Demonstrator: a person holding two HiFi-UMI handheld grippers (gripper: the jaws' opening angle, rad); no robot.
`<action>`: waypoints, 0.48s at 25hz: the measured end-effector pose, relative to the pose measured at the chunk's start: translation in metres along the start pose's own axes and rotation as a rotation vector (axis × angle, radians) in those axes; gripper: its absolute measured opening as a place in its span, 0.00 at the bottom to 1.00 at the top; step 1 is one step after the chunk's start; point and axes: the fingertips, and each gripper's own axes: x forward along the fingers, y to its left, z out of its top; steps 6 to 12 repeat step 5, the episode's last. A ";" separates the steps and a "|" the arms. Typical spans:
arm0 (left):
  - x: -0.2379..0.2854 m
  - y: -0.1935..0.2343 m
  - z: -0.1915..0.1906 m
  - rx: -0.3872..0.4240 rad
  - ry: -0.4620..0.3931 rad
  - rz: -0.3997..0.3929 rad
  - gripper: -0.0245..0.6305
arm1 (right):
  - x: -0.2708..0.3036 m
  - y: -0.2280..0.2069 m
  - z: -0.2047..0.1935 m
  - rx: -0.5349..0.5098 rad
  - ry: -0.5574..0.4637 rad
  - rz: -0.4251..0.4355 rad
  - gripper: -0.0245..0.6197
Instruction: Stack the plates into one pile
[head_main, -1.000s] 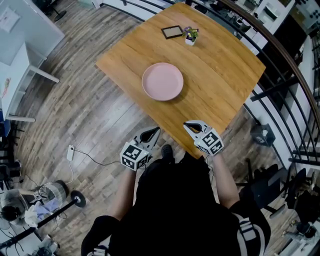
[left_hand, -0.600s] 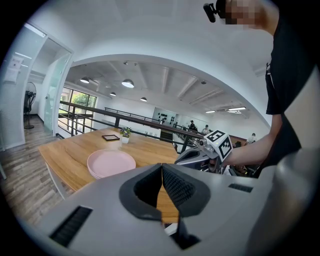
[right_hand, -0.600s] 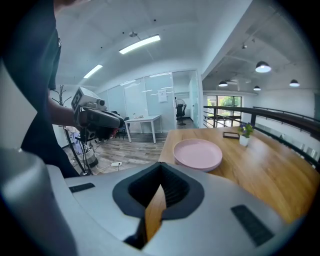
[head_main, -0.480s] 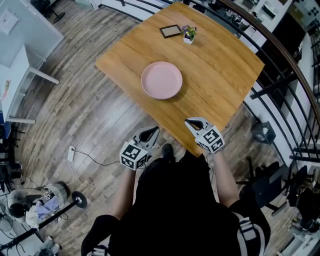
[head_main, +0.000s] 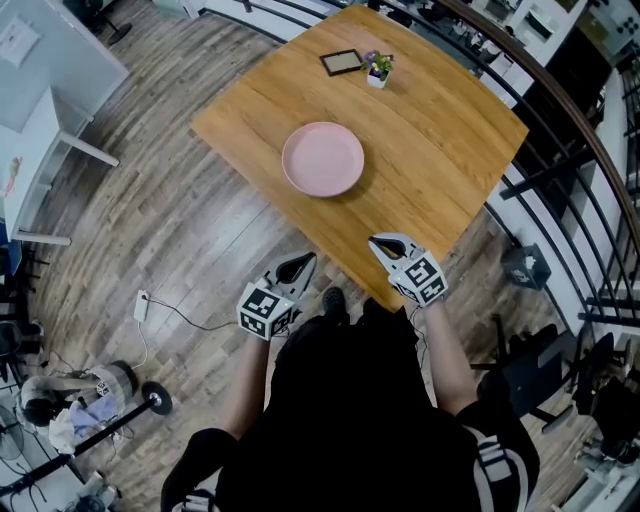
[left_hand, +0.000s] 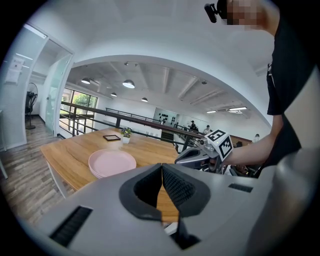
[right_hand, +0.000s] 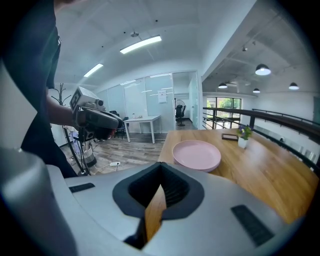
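Left hand-held gripper (head_main: 304, 263) and right hand-held gripper (head_main: 379, 244) stand closed, empty; a careless reach could push plate pile (head_main: 323, 159) off table (head_main: 440, 150).

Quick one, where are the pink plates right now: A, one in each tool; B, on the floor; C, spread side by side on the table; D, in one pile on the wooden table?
D: the pink plates lie as a single pile on the wooden table, their stacked rims showing in the left gripper view.
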 end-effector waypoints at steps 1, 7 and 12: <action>0.001 0.000 0.000 0.001 0.000 0.001 0.07 | -0.001 -0.002 0.001 -0.001 -0.003 -0.002 0.05; 0.008 -0.002 0.001 0.003 -0.001 -0.002 0.07 | -0.004 -0.008 0.002 -0.001 -0.012 -0.010 0.05; 0.008 -0.002 0.001 0.003 -0.001 -0.002 0.07 | -0.004 -0.008 0.002 -0.001 -0.012 -0.010 0.05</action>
